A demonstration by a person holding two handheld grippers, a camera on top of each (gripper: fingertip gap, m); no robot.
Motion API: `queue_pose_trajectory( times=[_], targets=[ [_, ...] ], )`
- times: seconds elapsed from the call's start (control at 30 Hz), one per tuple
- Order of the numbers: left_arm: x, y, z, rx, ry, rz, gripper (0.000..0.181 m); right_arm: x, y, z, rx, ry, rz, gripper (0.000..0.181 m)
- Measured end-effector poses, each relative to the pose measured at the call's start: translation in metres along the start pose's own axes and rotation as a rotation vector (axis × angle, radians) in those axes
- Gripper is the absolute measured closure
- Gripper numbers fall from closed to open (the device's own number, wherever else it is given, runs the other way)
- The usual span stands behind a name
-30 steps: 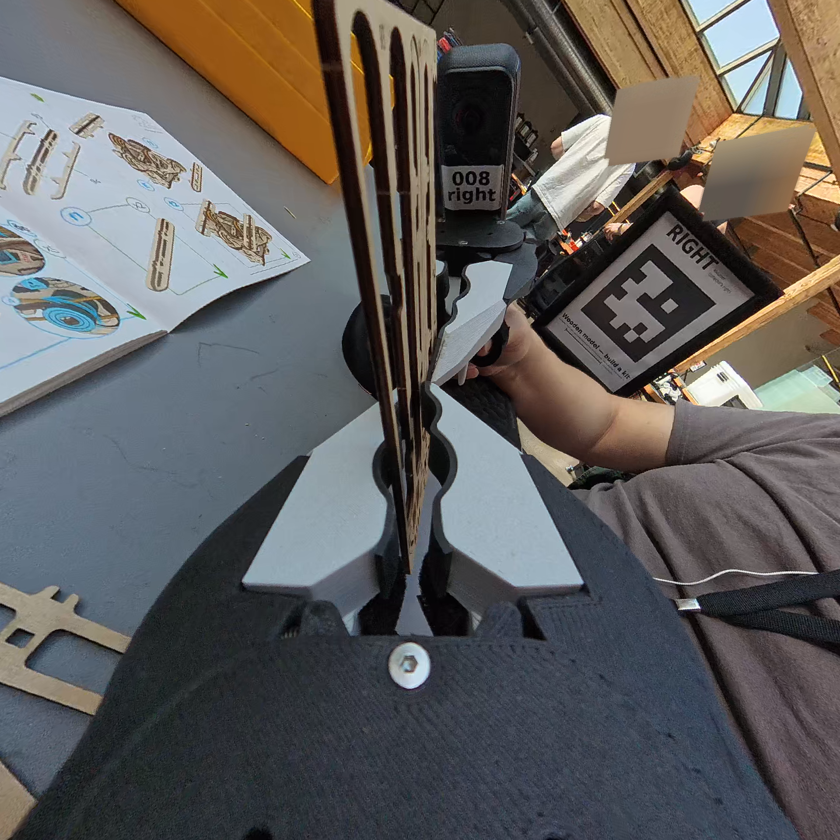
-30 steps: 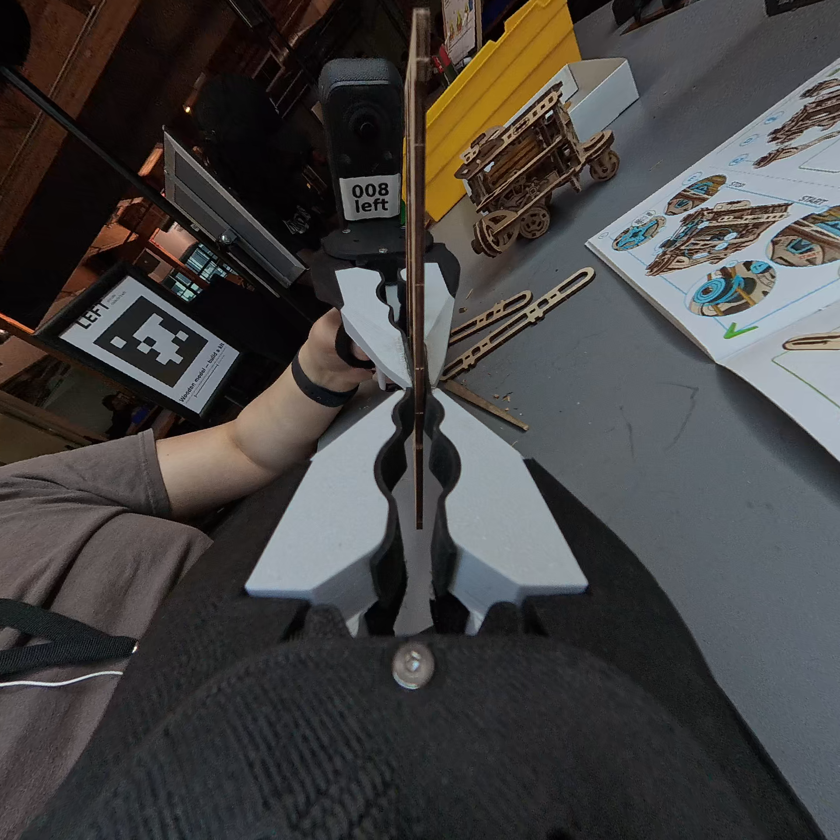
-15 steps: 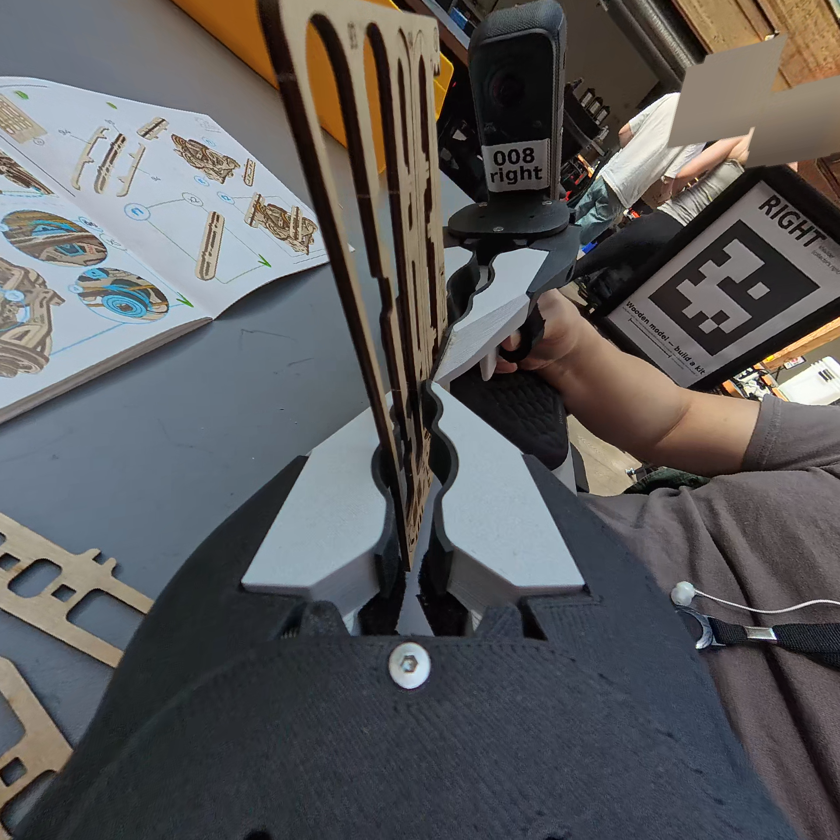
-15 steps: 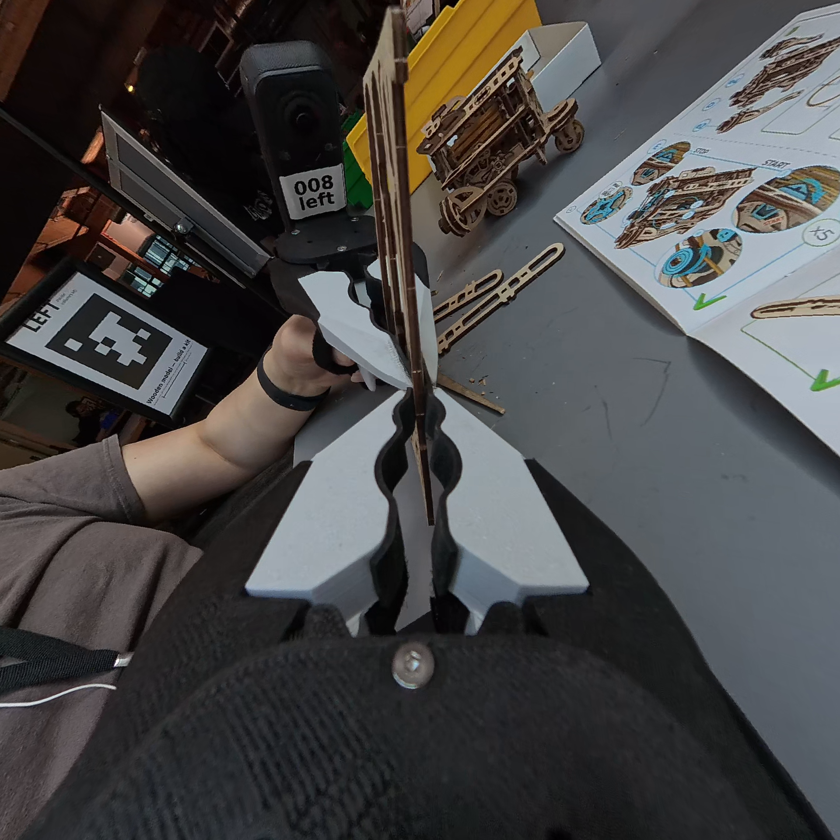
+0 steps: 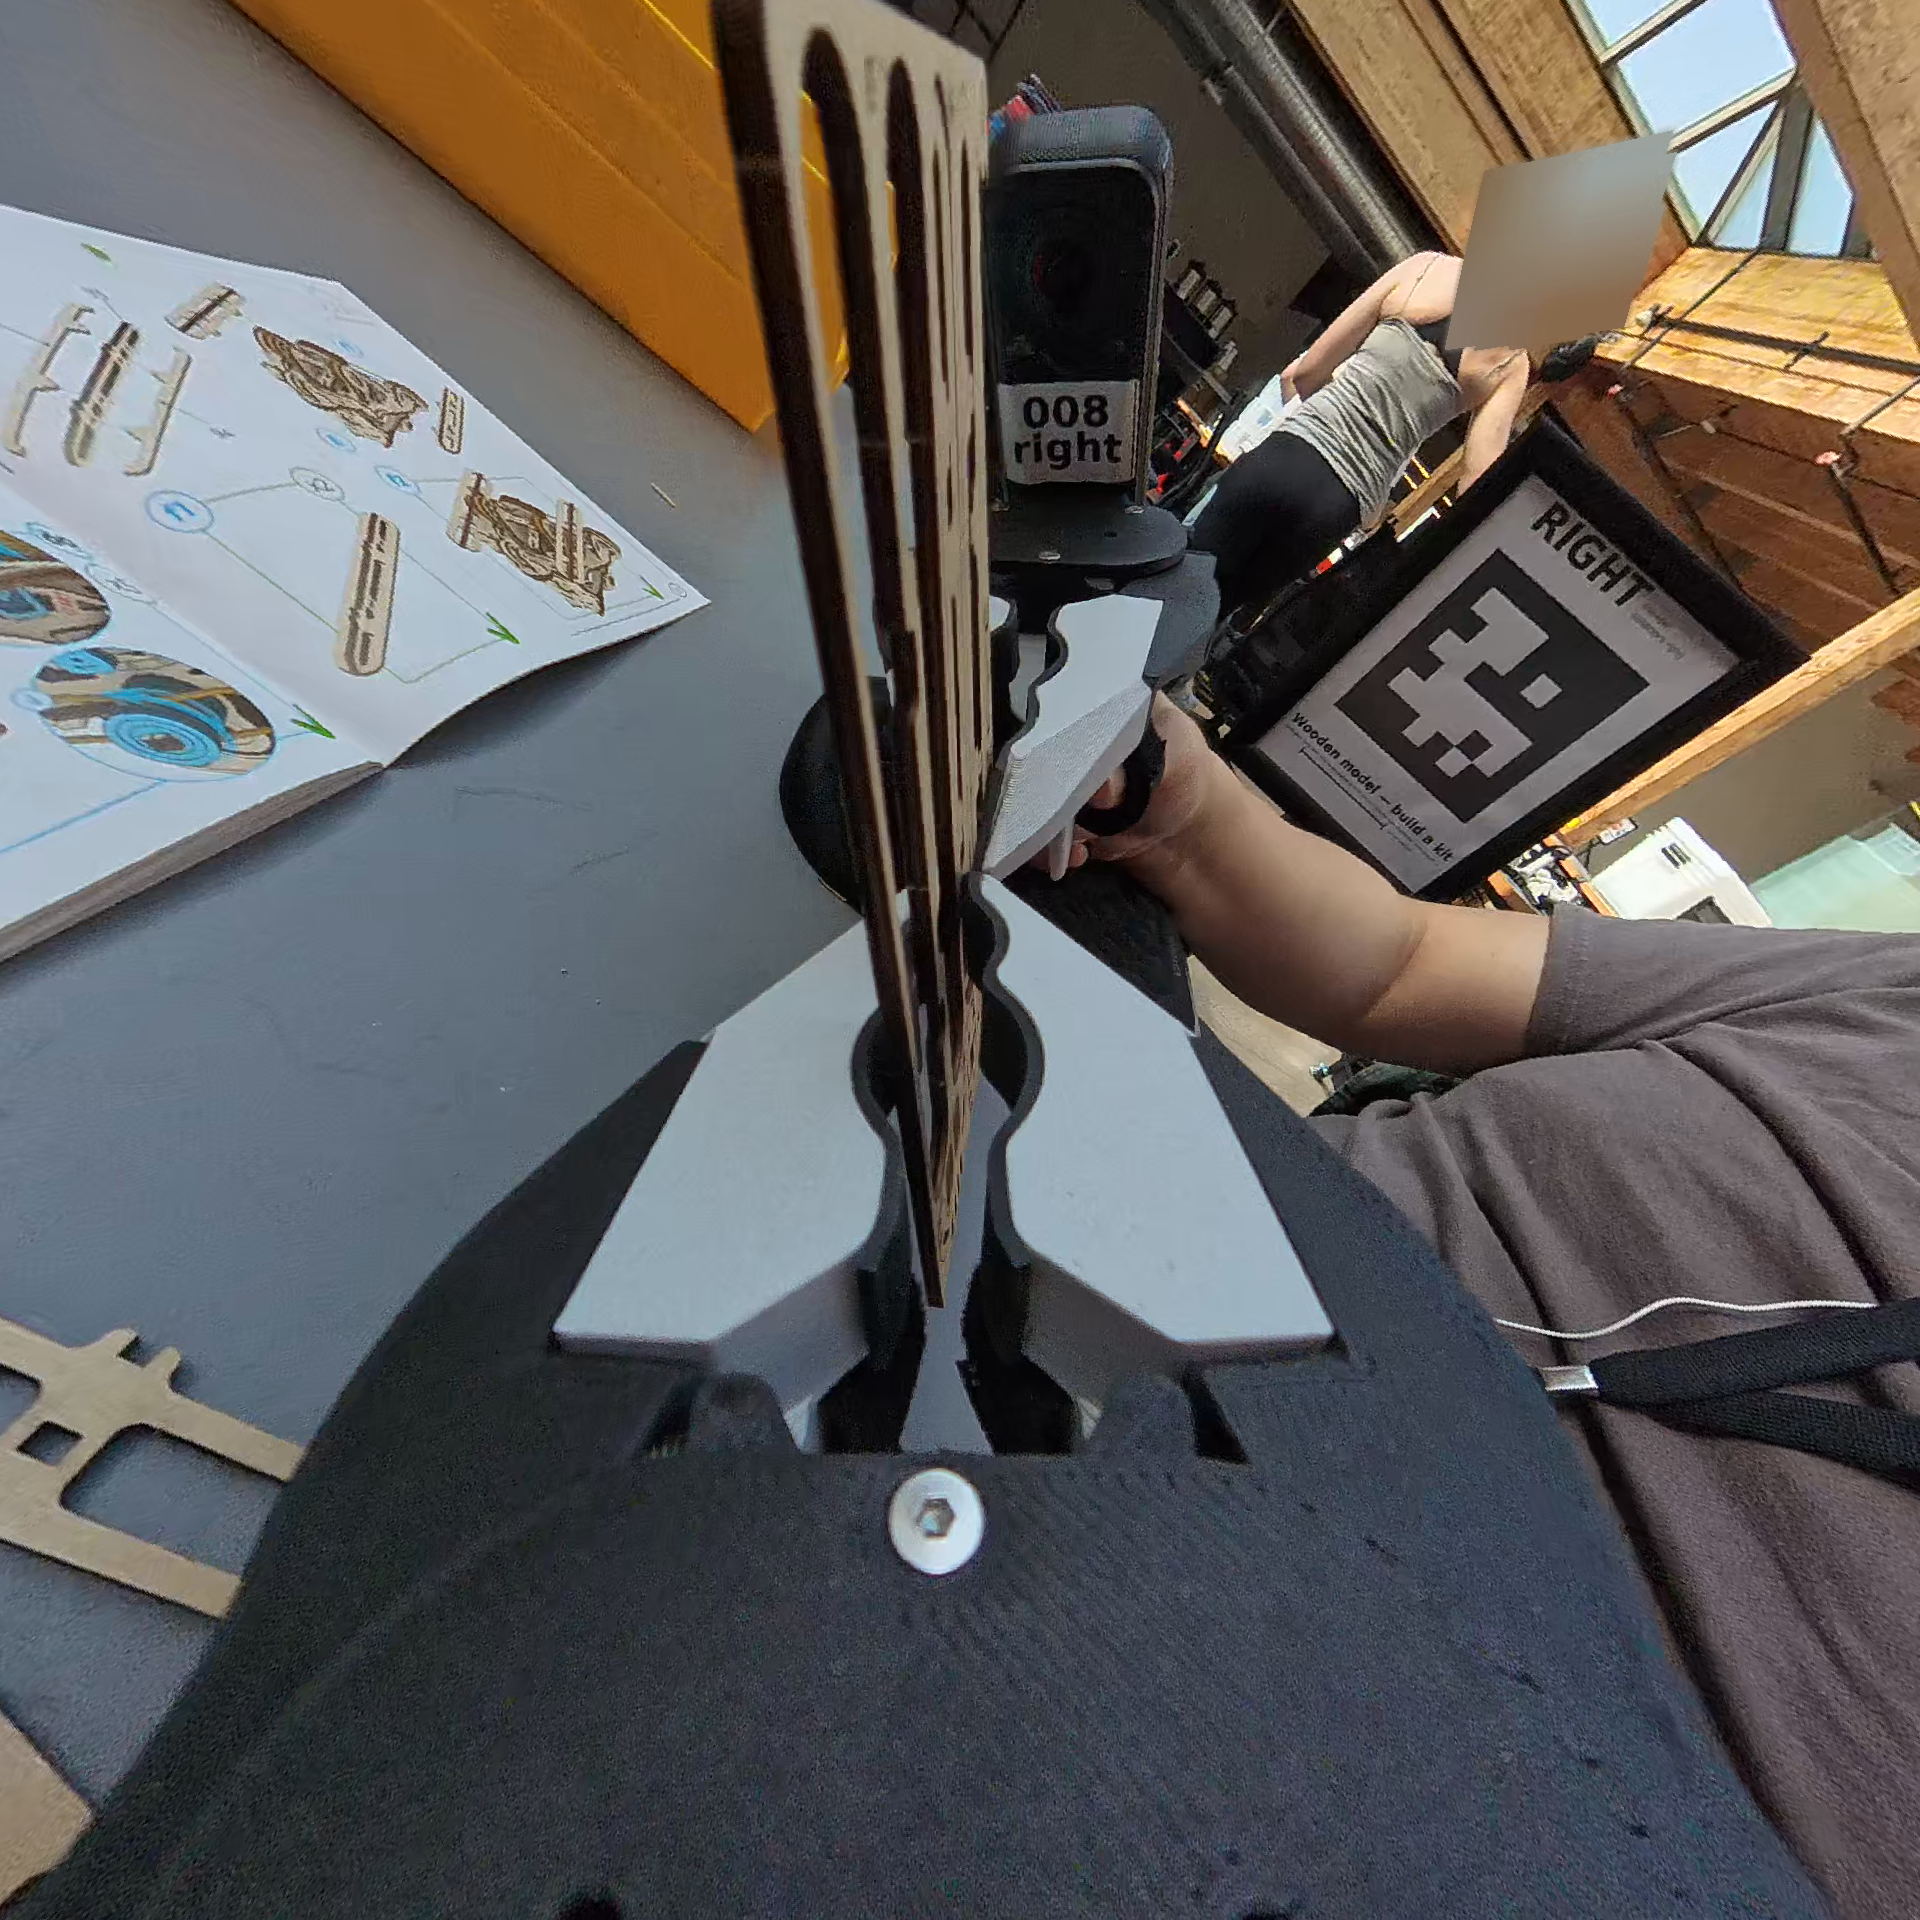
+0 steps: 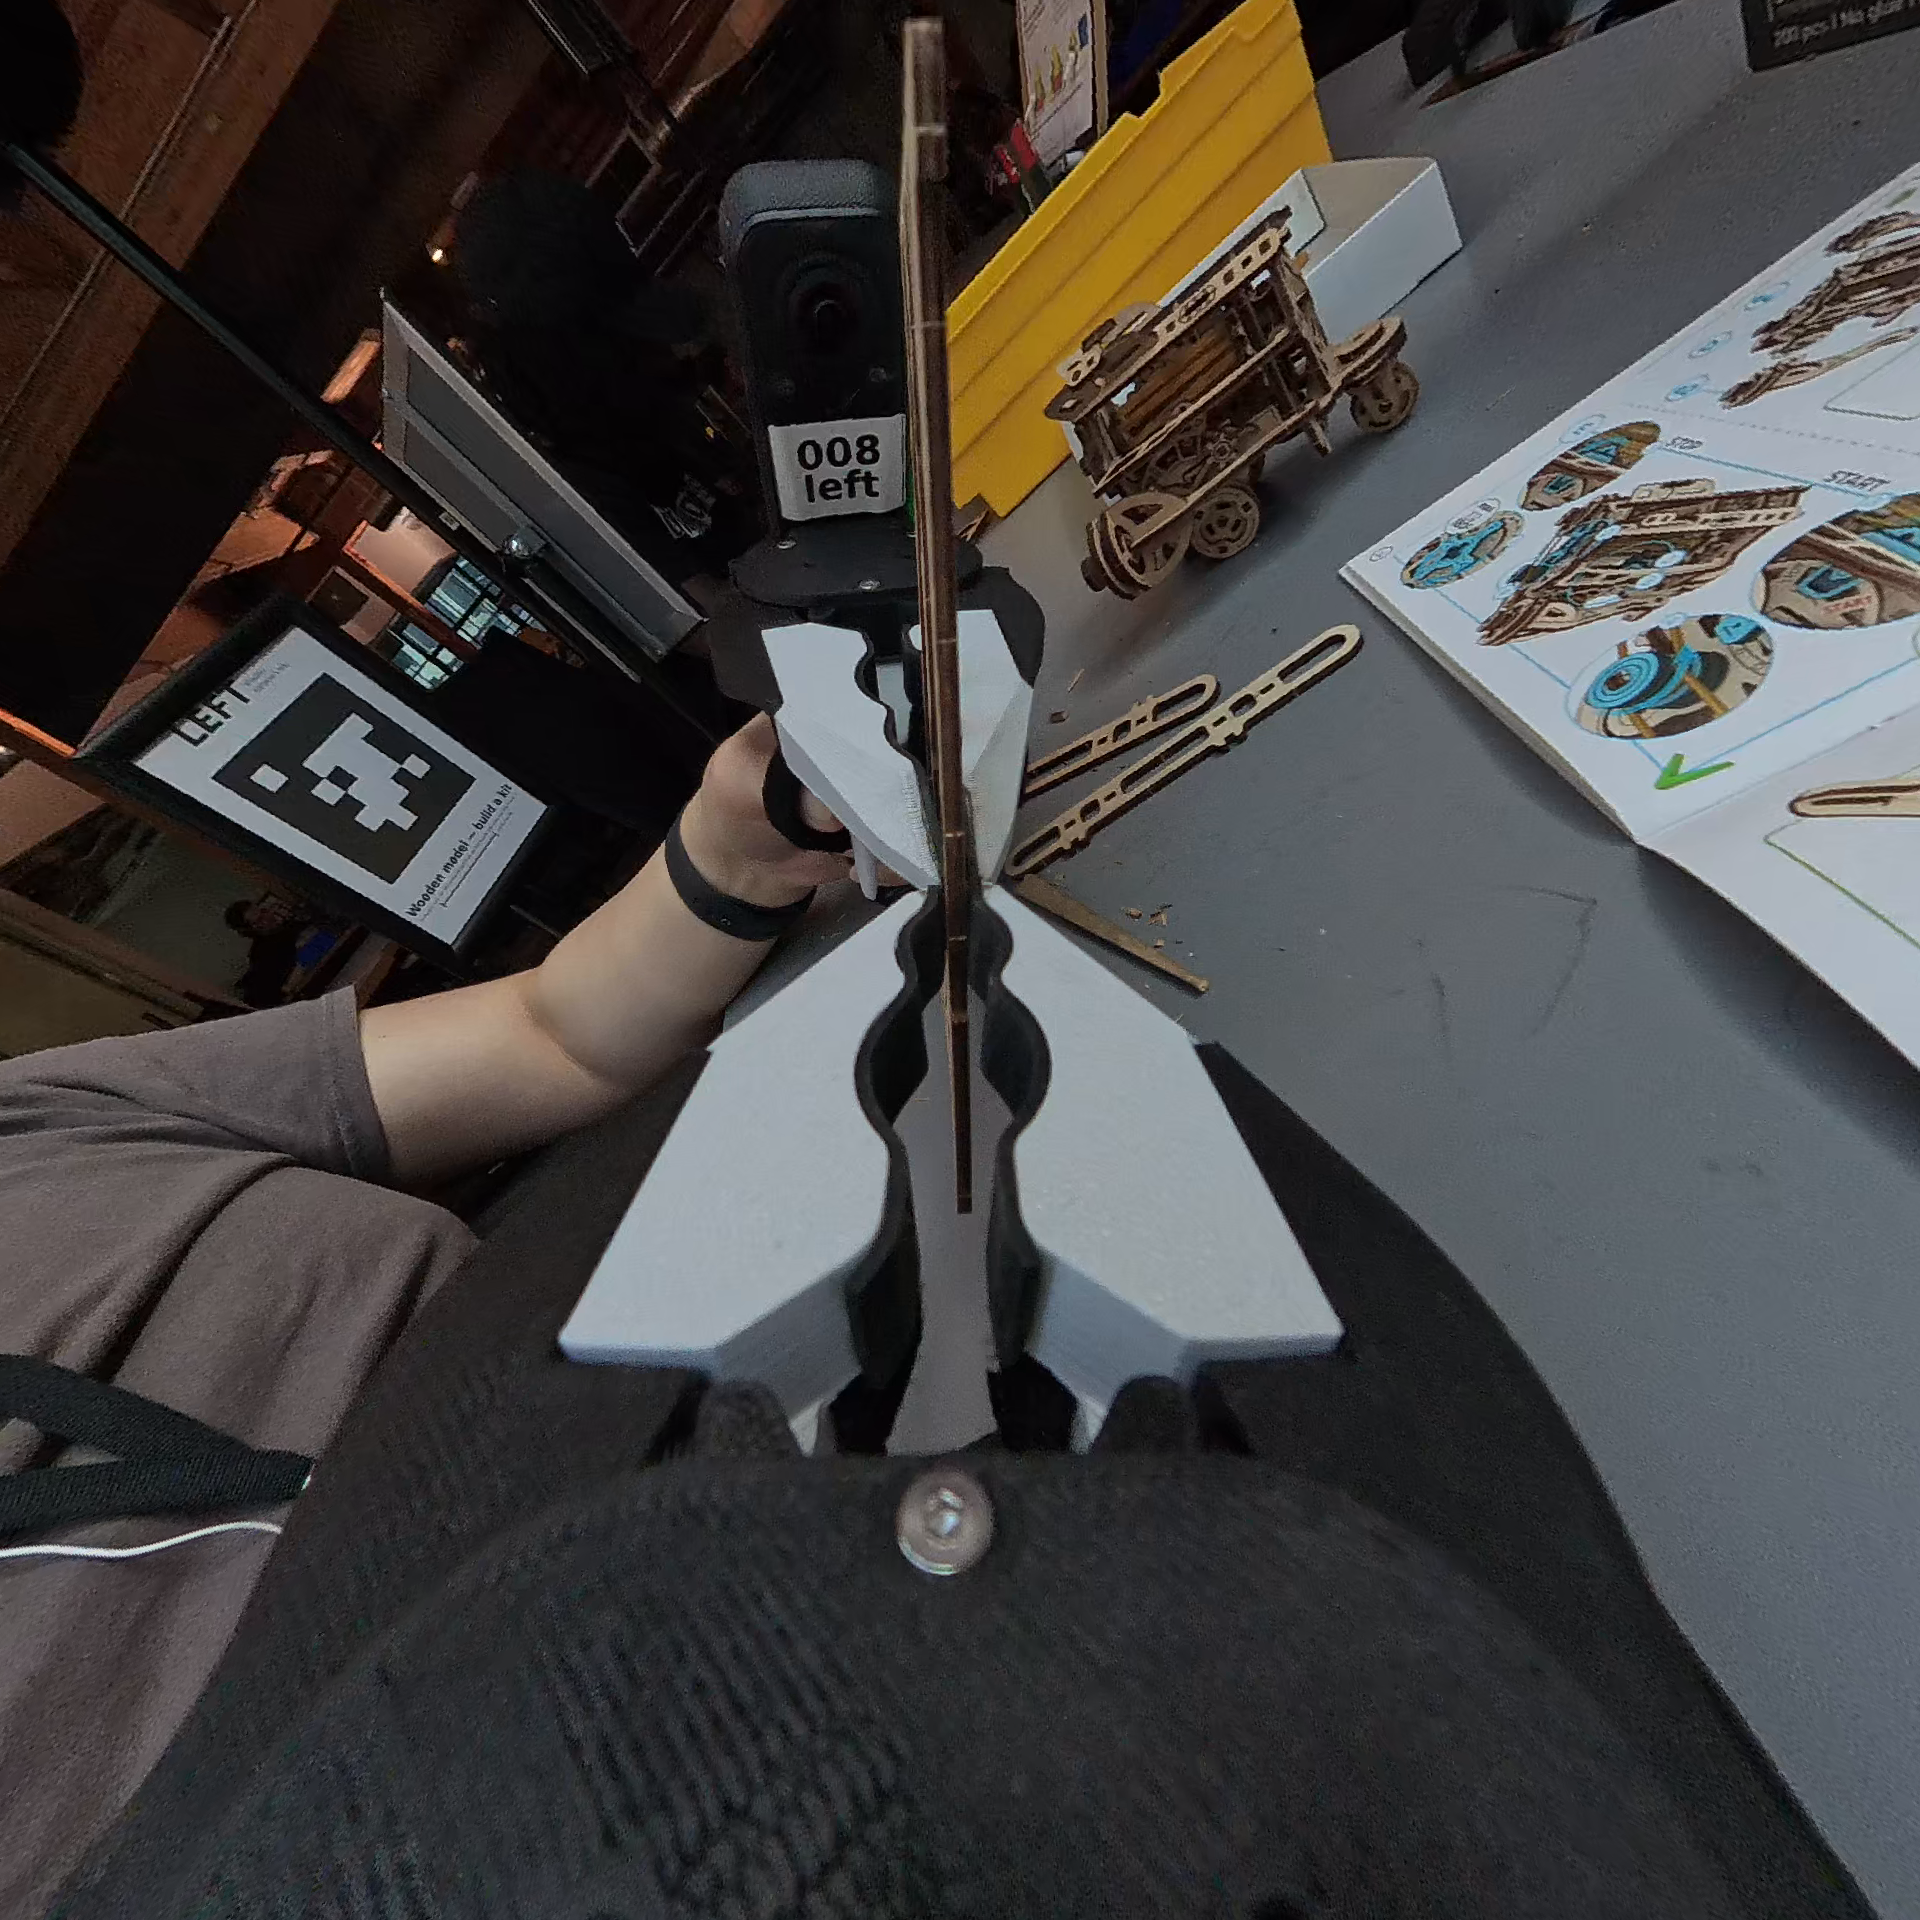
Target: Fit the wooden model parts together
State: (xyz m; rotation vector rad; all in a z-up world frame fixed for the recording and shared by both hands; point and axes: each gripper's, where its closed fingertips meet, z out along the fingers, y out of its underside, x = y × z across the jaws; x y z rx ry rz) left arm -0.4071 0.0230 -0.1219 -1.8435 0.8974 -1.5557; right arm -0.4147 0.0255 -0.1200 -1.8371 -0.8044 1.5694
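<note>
- You have one thin laser-cut plywood sheet (image 5: 914, 665) held on edge in the air above the grey table (image 5: 416, 987), between the two grippers that face each other.
- The left gripper (image 5: 951, 935) is closed down on the sheet's near end; the right gripper (image 6: 954, 935) pinches it the same way from the opposite side, tips almost meeting.
- Judging by its thinness, the sheet should be light and fairly stiff along its plane, but it will likely flex or snap across the long cut-out slots, so avoid twisting the two grips against each other.
- Hold it on the solid border strip, not on the narrow ribs between slots; the bare wood should give the pads fair friction.
- The sheet is pale tan with dark burnt edges and several long rounded slots where pieces sit or have been removed.
- Spare slotted wooden strips (image 6: 1184, 738) lie on the table beyond, near a built wooden cart model (image 6: 1226, 416), with the open instruction booklet (image 6: 1714, 623) to the right.
</note>
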Motion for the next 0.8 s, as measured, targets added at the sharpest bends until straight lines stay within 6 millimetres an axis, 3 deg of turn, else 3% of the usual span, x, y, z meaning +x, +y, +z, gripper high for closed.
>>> queue_pose_trajectory(
  times=[0.1,0.2,0.3,0.33,0.37,0.57,0.8],
  targets=[
    [-0.010,0.008,-0.003,-0.052,-0.056,0.012,0.181,0.007,-0.009,-0.004,0.044,-0.027,0.095,0.167],
    [-0.009,0.008,-0.004,-0.052,-0.055,0.025,0.181,0.009,-0.025,-0.016,0.147,-0.082,0.159,0.175],
    [-0.007,0.010,-0.002,-0.073,-0.056,0.041,0.181,0.009,-0.016,-0.008,0.076,-0.068,0.148,0.160],
    [-0.007,0.012,-0.001,-0.081,-0.054,0.040,0.181,0.010,-0.013,-0.006,0.048,-0.051,0.141,0.161],
    [-0.008,0.013,-0.001,-0.086,-0.053,0.038,0.180,0.009,-0.010,-0.004,0.026,-0.044,0.123,0.180],
    [-0.003,0.004,-0.001,-0.028,-0.010,0.021,0.169,0.005,-0.009,-0.003,0.026,-0.030,0.059,0.181],
    [0.002,-0.003,0.000,0.020,0.049,-0.013,0.180,0.000,-0.003,0.001,-0.018,-0.049,0.033,0.181]
  ],
)
